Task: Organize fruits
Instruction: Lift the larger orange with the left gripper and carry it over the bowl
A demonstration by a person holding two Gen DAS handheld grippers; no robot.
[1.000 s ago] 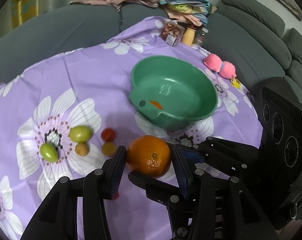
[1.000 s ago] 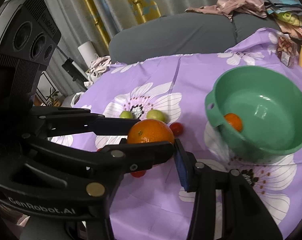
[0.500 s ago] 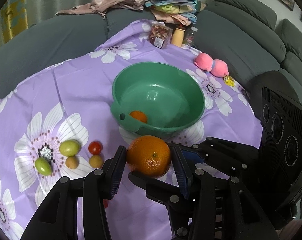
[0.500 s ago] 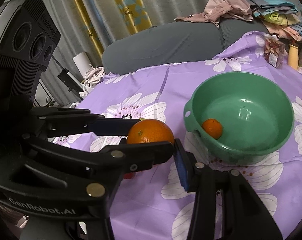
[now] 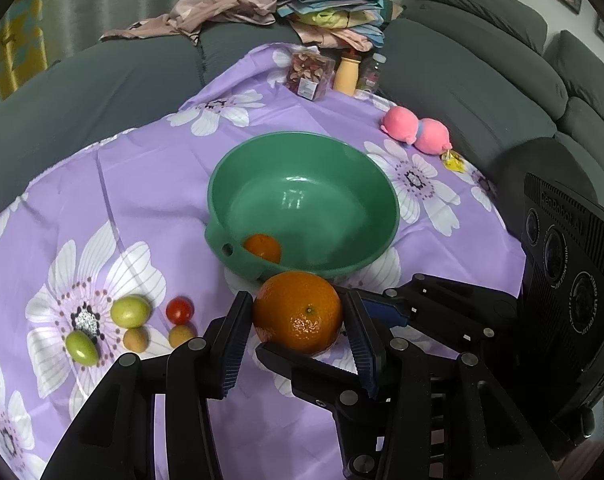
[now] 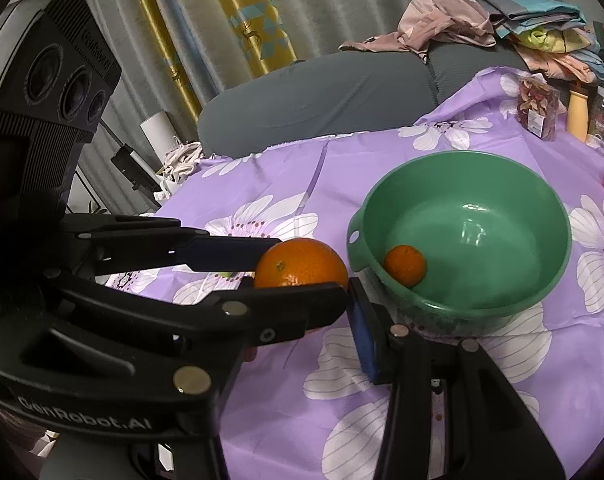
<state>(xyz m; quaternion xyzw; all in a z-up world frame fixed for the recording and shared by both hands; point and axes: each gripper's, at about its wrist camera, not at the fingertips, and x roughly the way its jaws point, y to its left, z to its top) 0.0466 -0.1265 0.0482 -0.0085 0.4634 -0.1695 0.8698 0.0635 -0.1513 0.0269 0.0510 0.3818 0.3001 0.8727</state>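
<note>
The left gripper [image 5: 298,328] was clamped on a large orange [image 5: 298,313], its ribbed pads pressed against the fruit's two sides, and the right gripper [image 6: 302,280] was clamped on the same orange [image 6: 301,264] from the other direction, so that the fruit was held between both tools above the purple flowered cloth [image 5: 150,184]. Just beyond the orange stood a green bowl [image 5: 218,184], and a small orange [image 5: 262,246] lay inside it against the near wall by the handle tab. To the left on the cloth lay two green fruits [image 5: 130,310], a red tomato [image 5: 179,309] and two small tan fruits [image 5: 135,338], near one another. Farther off were a pink plush toy [image 5: 415,135], a snack packet [image 5: 309,76] and a pale bottle [image 5: 346,75] near the grey sofa [image 5: 469,80].
</note>
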